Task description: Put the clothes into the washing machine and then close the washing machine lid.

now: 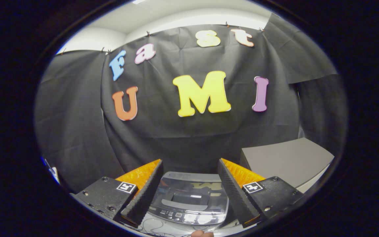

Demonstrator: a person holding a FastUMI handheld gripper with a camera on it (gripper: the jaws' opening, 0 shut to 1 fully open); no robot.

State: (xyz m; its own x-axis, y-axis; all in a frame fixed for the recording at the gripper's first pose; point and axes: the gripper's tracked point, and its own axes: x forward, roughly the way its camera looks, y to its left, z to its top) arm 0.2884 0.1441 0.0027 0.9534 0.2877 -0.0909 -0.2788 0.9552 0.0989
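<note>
The tongs (pixel 189 171) sit nearest, spread wide with nothing between them; each finger (pixel 145 194) is a wedge with a finely ribbed inner face, bolted to a blocky matte mount that carries a small square marker. At six o'clock, just below the fingers, a small rounded bit of what may be a fingertip (pixel 202 233) pokes in. Between the fingers and slightly below them stands the washing machine (pixel 189 204), seen from above: its lid (pixel 191 192) is shut, a glossy, smoky, see-through panel with a recessed handle, and a curved control strip with tiny buttons runs along its near edge. Thin cables (pixel 156 225) loop on the pale surface in front of it. At three o'clock from the machine, a flat grey bench (pixel 285 161) with a smooth matte top juts in. Beyond everything hangs creased black cloth (pixel 77 131).
</note>
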